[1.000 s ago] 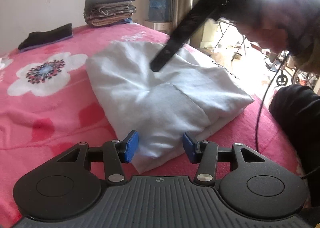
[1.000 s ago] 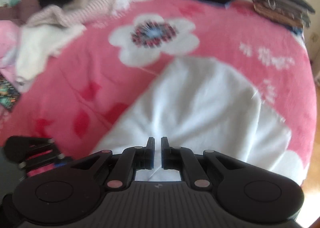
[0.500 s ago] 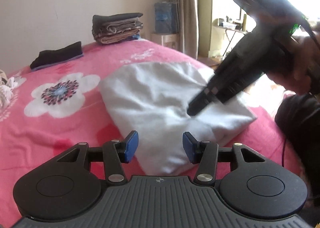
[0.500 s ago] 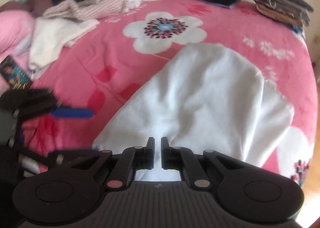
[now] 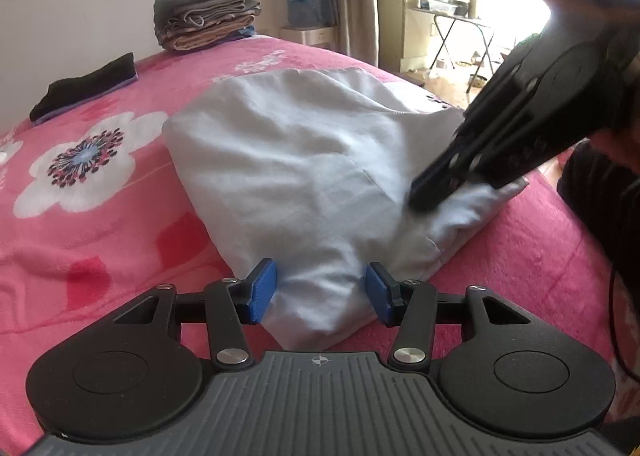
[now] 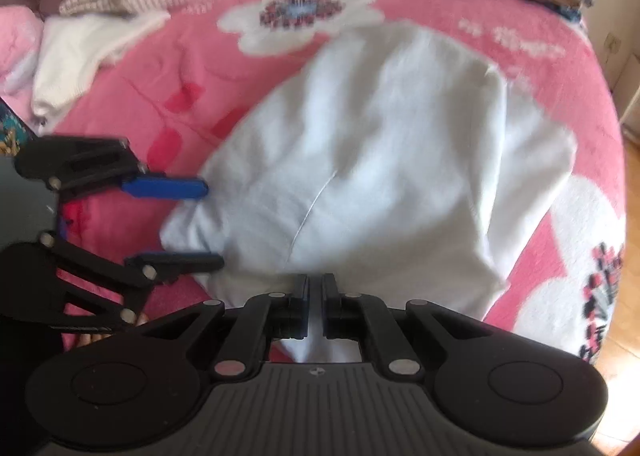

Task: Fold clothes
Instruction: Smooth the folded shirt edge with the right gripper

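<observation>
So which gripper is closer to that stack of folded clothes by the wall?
Left, likely. The left gripper sits at the white garment's near corner facing the stack; the right gripper presses the garment's opposite edge.

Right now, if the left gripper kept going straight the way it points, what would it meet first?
Most likely the white garment: the left gripper is open, and the garment's near corner already lies between its blue fingers. Depth is uncertain, but nothing else stands in that line.
</observation>
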Tool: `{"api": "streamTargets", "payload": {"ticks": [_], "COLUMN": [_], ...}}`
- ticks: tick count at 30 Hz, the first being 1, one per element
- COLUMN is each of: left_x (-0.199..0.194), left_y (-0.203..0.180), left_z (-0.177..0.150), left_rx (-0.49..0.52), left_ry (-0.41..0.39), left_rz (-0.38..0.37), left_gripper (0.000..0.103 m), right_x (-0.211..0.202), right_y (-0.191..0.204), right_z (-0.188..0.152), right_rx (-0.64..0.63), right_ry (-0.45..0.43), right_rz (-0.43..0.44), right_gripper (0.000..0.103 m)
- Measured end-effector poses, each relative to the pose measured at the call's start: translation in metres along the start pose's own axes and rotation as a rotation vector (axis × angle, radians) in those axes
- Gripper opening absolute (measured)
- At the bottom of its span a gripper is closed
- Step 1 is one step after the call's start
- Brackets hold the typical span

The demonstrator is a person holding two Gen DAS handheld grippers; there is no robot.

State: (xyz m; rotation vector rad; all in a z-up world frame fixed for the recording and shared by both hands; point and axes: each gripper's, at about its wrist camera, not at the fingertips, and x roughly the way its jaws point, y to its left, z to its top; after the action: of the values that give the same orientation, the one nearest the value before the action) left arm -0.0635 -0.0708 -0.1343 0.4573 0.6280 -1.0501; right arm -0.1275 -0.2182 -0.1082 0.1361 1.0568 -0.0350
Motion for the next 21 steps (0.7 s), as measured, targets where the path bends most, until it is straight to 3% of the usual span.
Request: {"api": "streamTargets", "payload": {"ticks": [6,11,13,17,21], "left_x": [0.0,-0.001,-0.002,-0.009,-0.024], "left_y": [-0.005,-0.004,-0.005,-0.007,-0.006], "left_z": [-0.003,-0.006,-0.006,-0.004,0.004], "left_rx": [0.036,0.052,0.054,0.069,0.083], "left_ry": [0.001,0.008,0.011,0.022,0.025], "left_rz": [-0.003,-0.011,-0.01,0.004,0.06], "left_gripper": [0.052,0.054,0.054,0.054,0.054], "right_x": [-0.001,-0.02,-0.01,-0.016,-0.044], "right_y": [-0.015,-0.012,-0.012,-0.022,-0.026], "right_z": [-0.025,-0.023,-0.03,-0.032,-0.019], "right_rx": [0.045,0.07,0.046,0.136,0.179], "right_ry": [-0.037,-0.06,-0.006,-0.021,-0.121], "right_rz": [-0.02,-0.017,-0.077,-0.052,-0.054], "right_gripper": [0.004,0.005,0.005,0.005,0.005]}}
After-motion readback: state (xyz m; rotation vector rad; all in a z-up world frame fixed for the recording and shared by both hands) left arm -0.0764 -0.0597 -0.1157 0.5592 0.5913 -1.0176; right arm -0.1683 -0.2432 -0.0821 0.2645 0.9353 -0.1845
